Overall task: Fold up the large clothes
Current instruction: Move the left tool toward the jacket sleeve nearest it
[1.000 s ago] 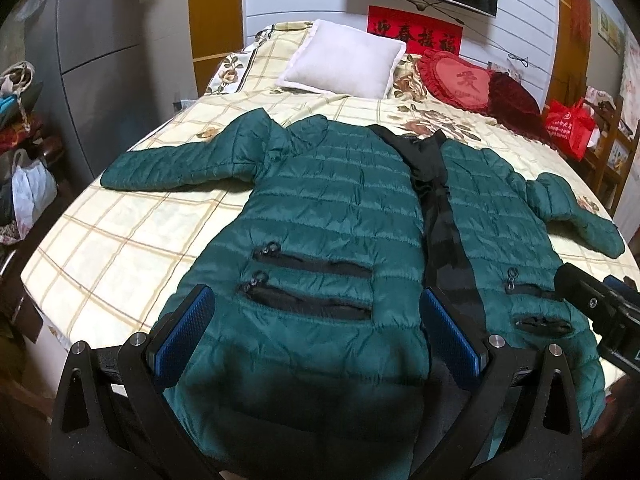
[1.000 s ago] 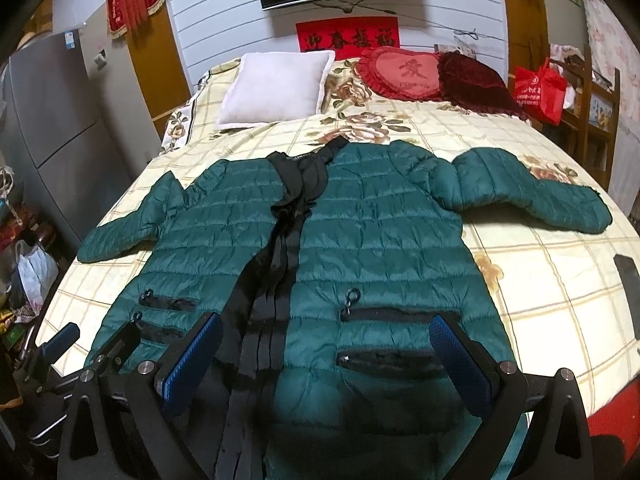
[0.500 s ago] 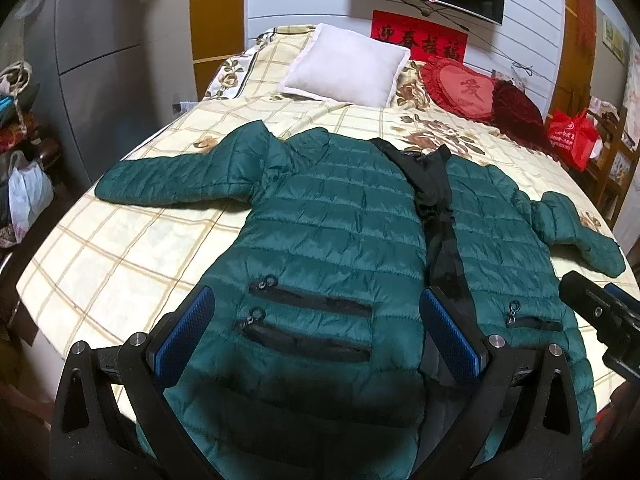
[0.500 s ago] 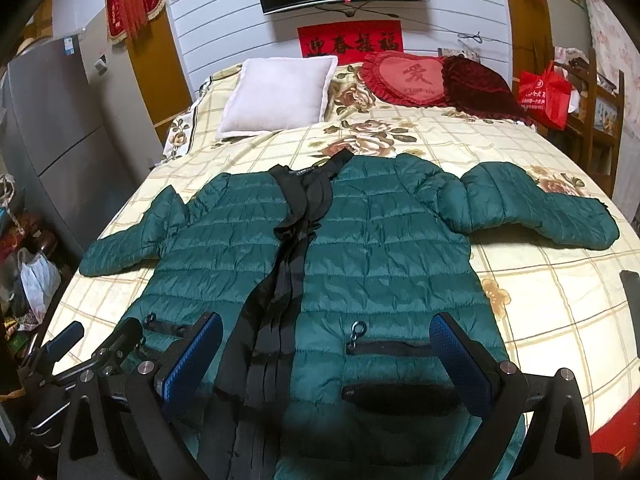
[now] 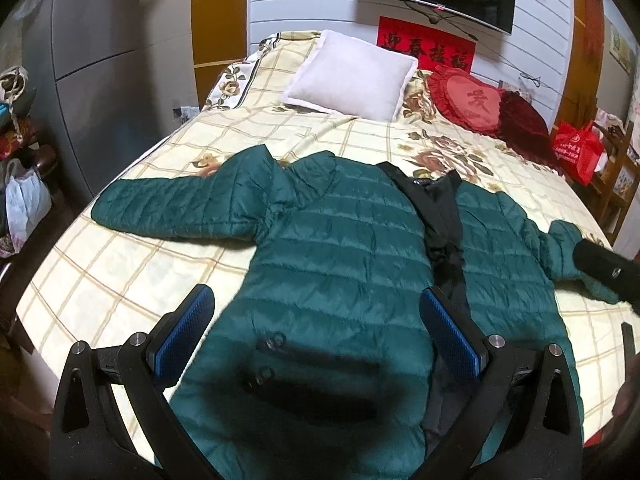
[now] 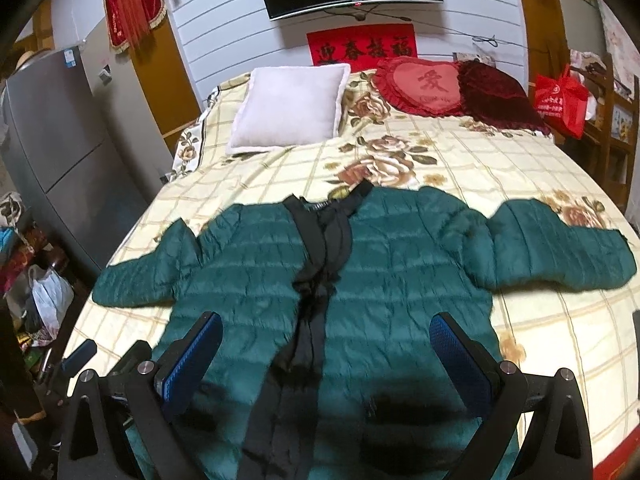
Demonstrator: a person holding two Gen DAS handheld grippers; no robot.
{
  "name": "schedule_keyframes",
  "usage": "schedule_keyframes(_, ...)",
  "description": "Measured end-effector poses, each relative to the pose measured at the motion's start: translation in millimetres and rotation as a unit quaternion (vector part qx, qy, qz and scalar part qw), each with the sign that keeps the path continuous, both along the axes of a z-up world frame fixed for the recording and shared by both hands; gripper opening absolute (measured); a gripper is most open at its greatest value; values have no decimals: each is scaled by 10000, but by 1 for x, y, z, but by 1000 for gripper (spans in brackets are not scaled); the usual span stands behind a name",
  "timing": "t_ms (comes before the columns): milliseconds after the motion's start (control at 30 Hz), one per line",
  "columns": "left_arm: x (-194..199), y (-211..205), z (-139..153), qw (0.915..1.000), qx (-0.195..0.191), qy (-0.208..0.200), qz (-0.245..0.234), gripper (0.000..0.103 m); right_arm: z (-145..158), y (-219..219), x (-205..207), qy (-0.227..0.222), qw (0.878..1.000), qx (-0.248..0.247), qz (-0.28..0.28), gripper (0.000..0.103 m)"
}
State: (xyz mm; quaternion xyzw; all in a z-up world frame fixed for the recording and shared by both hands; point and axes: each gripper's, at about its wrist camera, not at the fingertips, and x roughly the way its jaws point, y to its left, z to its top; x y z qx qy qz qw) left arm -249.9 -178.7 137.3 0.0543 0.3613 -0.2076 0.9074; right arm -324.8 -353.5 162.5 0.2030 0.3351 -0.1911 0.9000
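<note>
Jacket (image 5: pixel 340 264), green and quilted, lies front-up and spread flat on the bed (image 5: pixel 132 280), collar toward 12 o'clock, hem at 6 o'clock under both cameras, one sleeve out toward 9 o'clock and the other toward 3 o'clock. Nothing is folded yet, so the step in hand looks like the first reach for a sleeve or a side panel.

The left tongs (image 5: pixel 316 336) are released, jaws wide apart and empty above the pocket zips. The right tongs (image 6: pixel 324 356) are likewise released and empty, straddling the black front placket (image 6: pixel 320 264).

To do this well, I would pinch each side low at the hem and high near the shoulder seam, taking the whole puffy thickness between the pads, since slick padded fabric is likely to slip from a shallow bite. Fold toward the placket and press out trapped air so that the layer stays down.

As for containers, a red bag (image 6: pixel 560 100) stands off the bed at 2 o'clock and a white plastic bag (image 5: pixel 24 204) at 9 o'clock; their contents cannot be made out.
</note>
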Motion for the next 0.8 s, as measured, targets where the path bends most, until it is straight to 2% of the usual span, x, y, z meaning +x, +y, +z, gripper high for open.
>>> schedule_keyframes(200, 27, -4, 7, 9999, 52, -31, 145, 102, 9, -7, 25, 39, 9999, -160, 33, 103)
schedule_keyframes(400, 47, -7, 11, 9997, 55, -91, 214, 102, 3, -15, 45, 154, 9996, -229, 34, 103)
schedule_keyframes(800, 83, -16, -5, 9995, 125, -75, 265, 102, -49, -36, 82, 392, 9985, -389, -12, 103)
